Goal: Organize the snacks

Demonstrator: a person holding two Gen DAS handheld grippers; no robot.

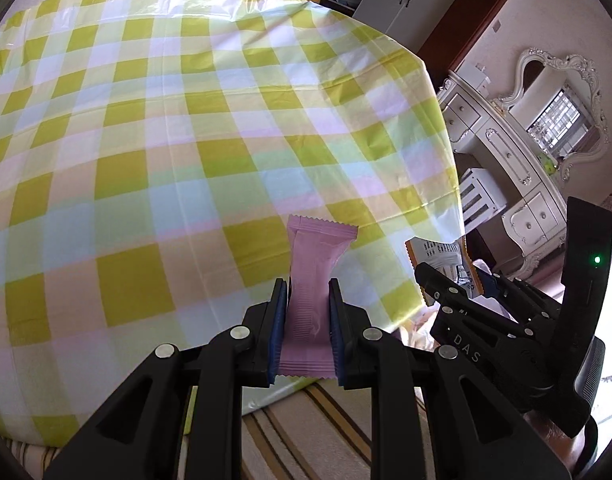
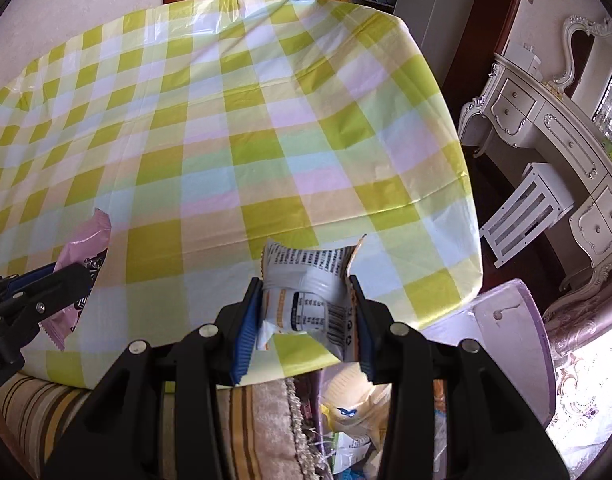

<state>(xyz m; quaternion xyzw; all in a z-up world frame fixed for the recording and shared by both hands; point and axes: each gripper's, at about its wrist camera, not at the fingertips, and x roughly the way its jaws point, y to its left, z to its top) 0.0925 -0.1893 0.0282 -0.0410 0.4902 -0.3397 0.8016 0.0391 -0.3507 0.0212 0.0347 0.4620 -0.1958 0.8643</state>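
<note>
Both grippers are clamped on snacks above the checked table [image 1: 186,120] edge — left gripper [image 1: 306,320] pinching the pink packet [image 1: 309,280], right gripper [image 2: 306,320] crumpling the white packet [image 2: 306,300] — either slick wrapper might slip floorward.

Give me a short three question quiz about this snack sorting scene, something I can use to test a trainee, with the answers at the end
1. True or false: the left gripper is shut on the pink snack packet.
2. Multiple choice: what does the right gripper hold? A) a white and orange snack packet B) a green bottle C) nothing
3. Short answer: what covers the table in front of both grippers?

Key:
1. True; the packet is pinched between the blue pads.
2. A; its printed back faces the right wrist camera.
3. A checked plastic tablecloth in yellow-green, white and pastel squares.
</note>
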